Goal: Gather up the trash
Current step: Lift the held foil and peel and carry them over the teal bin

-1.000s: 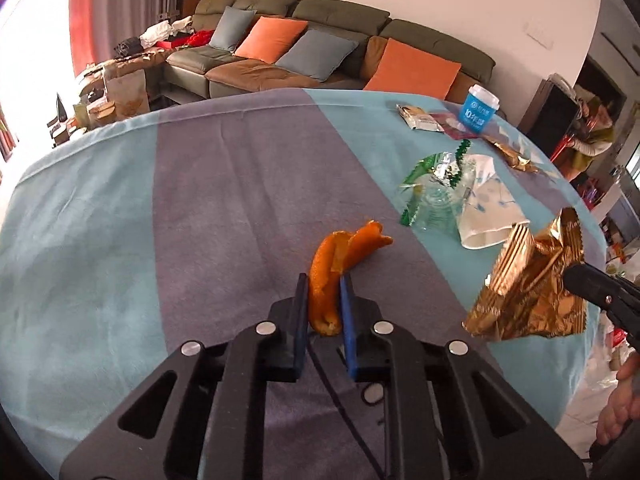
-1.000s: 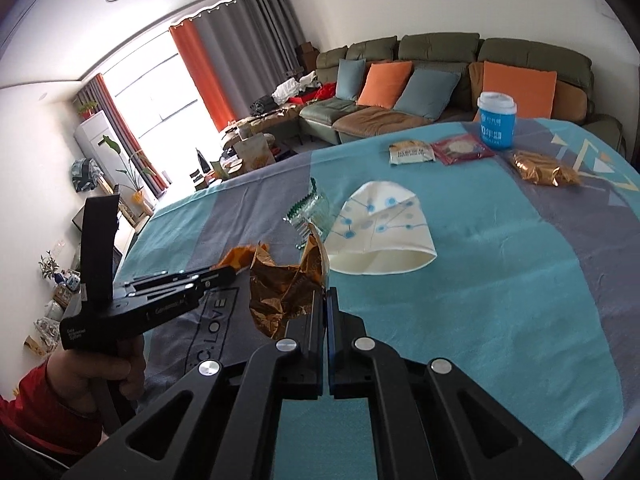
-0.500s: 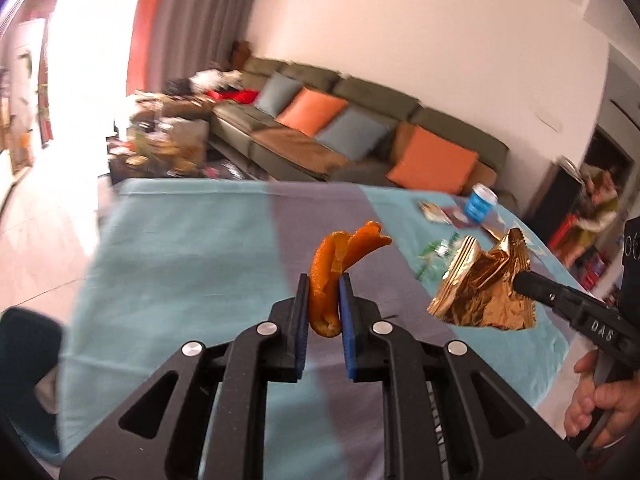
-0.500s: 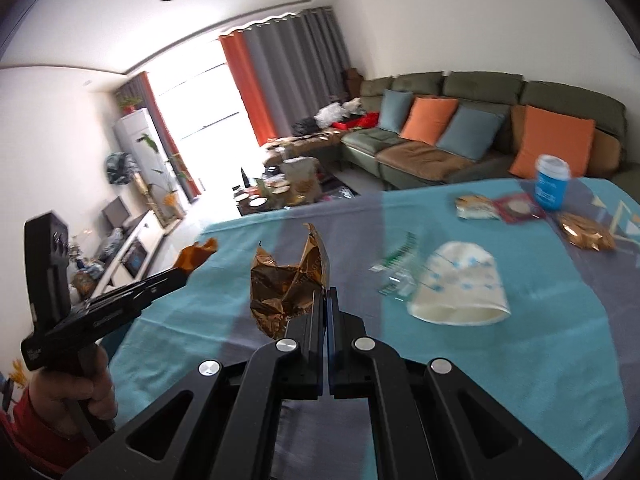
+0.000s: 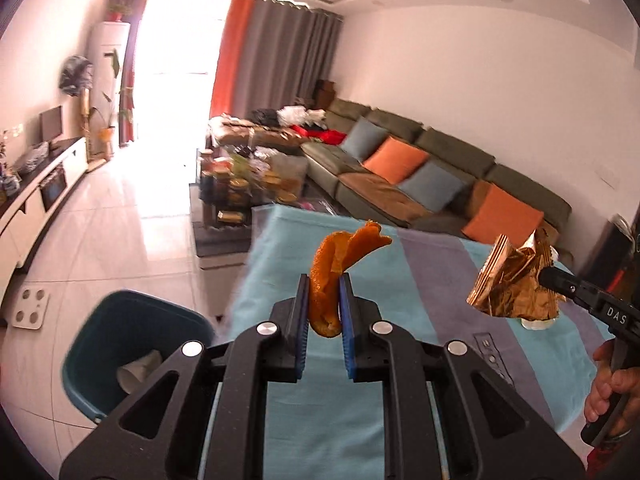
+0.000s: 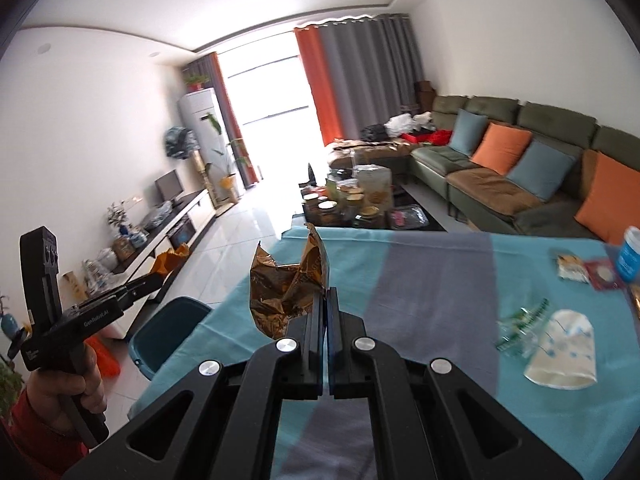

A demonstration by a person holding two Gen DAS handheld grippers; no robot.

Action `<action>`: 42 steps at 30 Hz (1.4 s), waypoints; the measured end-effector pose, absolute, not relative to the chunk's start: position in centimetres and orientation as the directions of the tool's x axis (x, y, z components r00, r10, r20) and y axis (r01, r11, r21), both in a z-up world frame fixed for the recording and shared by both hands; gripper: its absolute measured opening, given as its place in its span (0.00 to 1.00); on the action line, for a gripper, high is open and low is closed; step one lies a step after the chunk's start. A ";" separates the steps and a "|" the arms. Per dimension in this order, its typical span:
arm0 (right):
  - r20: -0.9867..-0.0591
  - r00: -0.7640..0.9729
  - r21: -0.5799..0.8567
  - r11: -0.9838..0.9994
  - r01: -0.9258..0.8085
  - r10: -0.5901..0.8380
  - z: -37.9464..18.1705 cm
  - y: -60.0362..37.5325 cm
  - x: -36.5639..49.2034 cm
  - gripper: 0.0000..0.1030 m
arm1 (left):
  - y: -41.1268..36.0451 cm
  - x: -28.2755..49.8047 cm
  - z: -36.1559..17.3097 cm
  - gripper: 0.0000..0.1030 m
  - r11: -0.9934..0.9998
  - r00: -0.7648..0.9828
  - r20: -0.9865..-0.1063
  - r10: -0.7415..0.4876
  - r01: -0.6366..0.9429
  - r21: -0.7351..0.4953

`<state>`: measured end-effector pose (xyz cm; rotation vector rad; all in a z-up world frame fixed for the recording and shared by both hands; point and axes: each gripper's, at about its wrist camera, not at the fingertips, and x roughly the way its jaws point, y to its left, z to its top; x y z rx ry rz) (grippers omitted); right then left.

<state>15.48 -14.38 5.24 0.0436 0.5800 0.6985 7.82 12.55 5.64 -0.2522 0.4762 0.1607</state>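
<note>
Teal-grey tablecloth (image 5: 400, 264) – curled orange peel (image 5: 340, 264), crumpled gold wrapper (image 6: 284, 292) clamped.

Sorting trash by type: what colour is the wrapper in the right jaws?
Shiny gold-brown wrapper; clearest in the right wrist view.

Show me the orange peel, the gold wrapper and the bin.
Orange peel (image 5: 336, 264), left wrist view, its middle.
Gold wrapper (image 6: 286, 290), right wrist view, crumpled middle.
Bin (image 5: 120, 312), left wrist view, inner wall.

Curled orange peel (image 5: 340, 268) pinched upright in tongs, crumpled gold wrapper (image 6: 286, 292) likewise — both aloft, above the table edge
</note>
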 end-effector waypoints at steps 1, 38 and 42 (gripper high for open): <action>-0.488 0.610 0.227 0.766 -0.602 0.624 5.4 -13.9 15.5 0.00 | 13.2 7.2 6.0 0.14 0.954 0.878 -0.465 0.115 -0.229 -0.196; -0.713 0.185 0.142 0.397 -0.907 0.677 0.6 15.2 14.7 0.01 | 28.2 -0.8 -4.3 0.14 0.771 0.623 -0.687 0.374 -0.621 -0.144; -0.748 0.174 0.120 0.388 -0.914 0.640 -0.7 17.0 14.7 0.01 | 29.2 0.4 -6.4 0.14 0.762 0.597 -0.715 0.364 -0.632 -0.140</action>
